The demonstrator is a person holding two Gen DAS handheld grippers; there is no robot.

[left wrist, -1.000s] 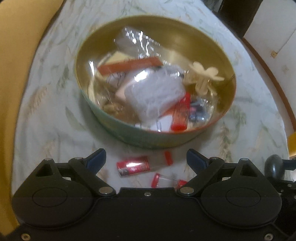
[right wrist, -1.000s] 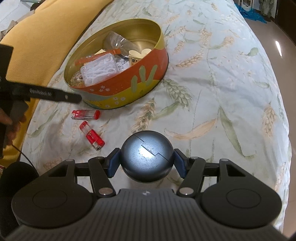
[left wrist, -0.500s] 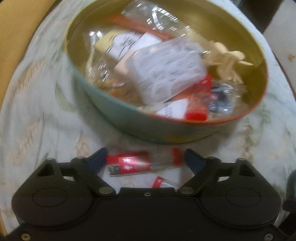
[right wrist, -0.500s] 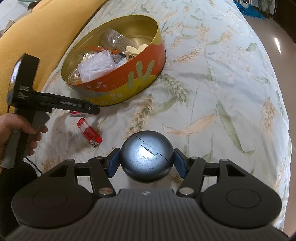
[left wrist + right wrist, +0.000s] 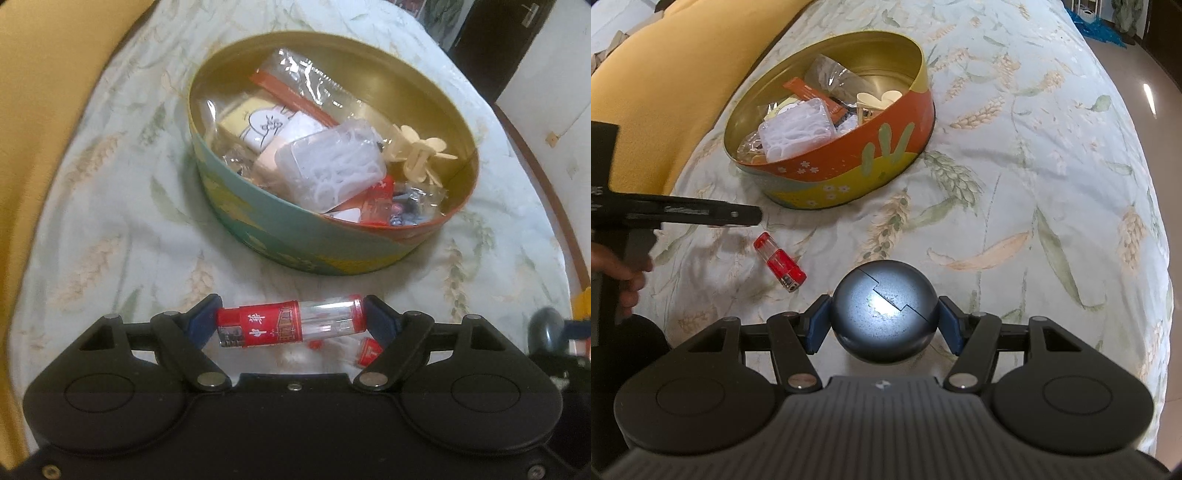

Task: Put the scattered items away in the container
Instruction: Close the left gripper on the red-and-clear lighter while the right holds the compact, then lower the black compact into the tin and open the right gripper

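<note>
My left gripper (image 5: 291,326) is shut end to end on a red and clear lighter (image 5: 280,325), which it holds just above the sheet in front of the round tin (image 5: 332,254). A second red lighter (image 5: 369,352) lies on the sheet below it, and shows plainly in the right wrist view (image 5: 780,266). The tin (image 5: 849,173) holds several small items: bags, a clear box, a cream hair clip, another lighter. My right gripper (image 5: 884,319) is shut on a dark metallic ball (image 5: 884,310), low over the sheet. The left gripper (image 5: 750,216) hovers left of the tin.
A leaf-printed sheet (image 5: 1015,184) covers the bed. A yellow cushion (image 5: 665,92) runs along the left side. The bed drops off to a shiny floor (image 5: 1160,74) on the right. A person's hand (image 5: 624,273) grips the left tool's handle.
My left gripper came down around the lighter near the tin, closed on its ends and lifted it off the sheet. The right gripper with the ball has stayed put.
</note>
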